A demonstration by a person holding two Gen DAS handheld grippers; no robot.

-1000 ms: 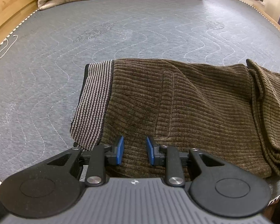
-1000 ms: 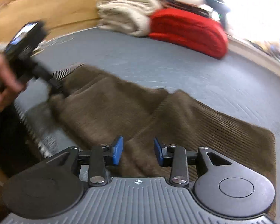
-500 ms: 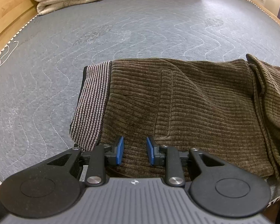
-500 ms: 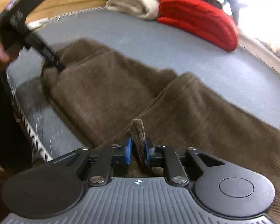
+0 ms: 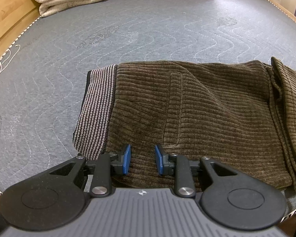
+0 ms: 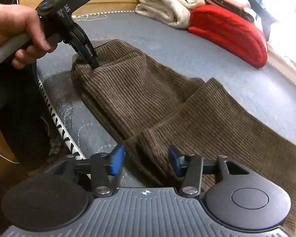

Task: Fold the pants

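Left gripper (image 6: 88,59) touching pants (image 6: 148,98)

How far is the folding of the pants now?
Done: the pants lie on the mattress with the legs already folded over the upper part. In hand: nothing; the left claw and right claw are open, each over the near edge. Left: the next fold.
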